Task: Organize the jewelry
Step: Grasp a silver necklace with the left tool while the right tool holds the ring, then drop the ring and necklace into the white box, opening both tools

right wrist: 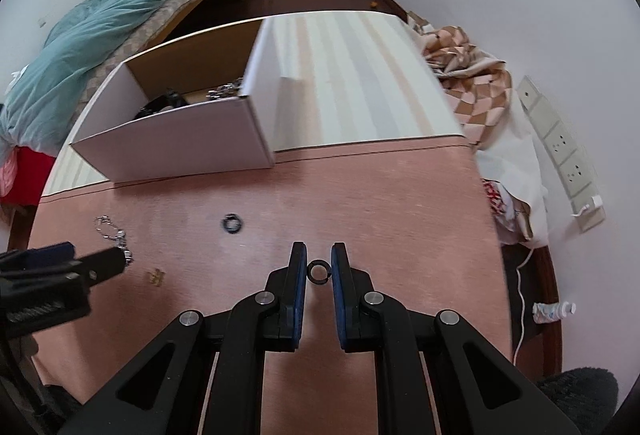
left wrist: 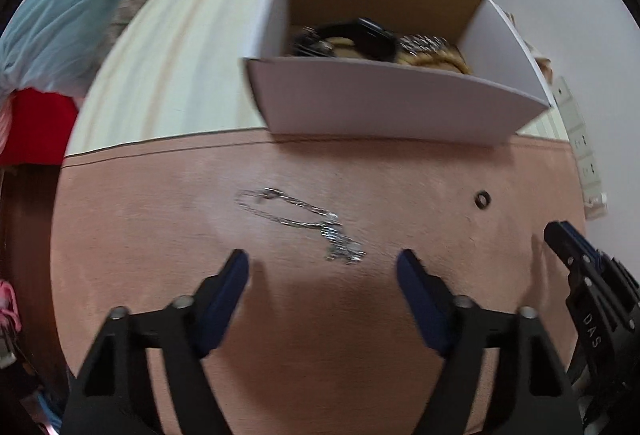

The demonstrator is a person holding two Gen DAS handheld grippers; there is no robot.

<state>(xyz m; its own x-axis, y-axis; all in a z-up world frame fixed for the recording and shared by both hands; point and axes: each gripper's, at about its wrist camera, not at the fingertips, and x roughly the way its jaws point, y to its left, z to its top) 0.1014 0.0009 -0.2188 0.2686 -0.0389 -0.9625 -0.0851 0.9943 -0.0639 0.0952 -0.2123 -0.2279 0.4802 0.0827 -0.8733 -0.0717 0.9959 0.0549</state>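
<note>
A silver chain necklace (left wrist: 304,223) lies on the pink table mat (left wrist: 320,315), just ahead of my left gripper (left wrist: 323,267), which is open and empty. My right gripper (right wrist: 319,267) has its jaws close on either side of a small dark ring (right wrist: 319,271); the ring sits between the pads and looks held. A second dark ring (right wrist: 232,223) lies on the mat further ahead; it also shows in the left wrist view (left wrist: 483,200). A white cardboard box (left wrist: 384,103) behind the mat holds a black watch (left wrist: 372,35) and other jewelry. A small gold piece (right wrist: 156,276) lies on the mat.
The box (right wrist: 180,139) stands on a striped cream cloth (right wrist: 360,83). A checkered blanket (right wrist: 472,83) lies at the table's right edge, with wall sockets (right wrist: 560,151) beyond. A bed with a teal duvet (right wrist: 100,23) is at the far left.
</note>
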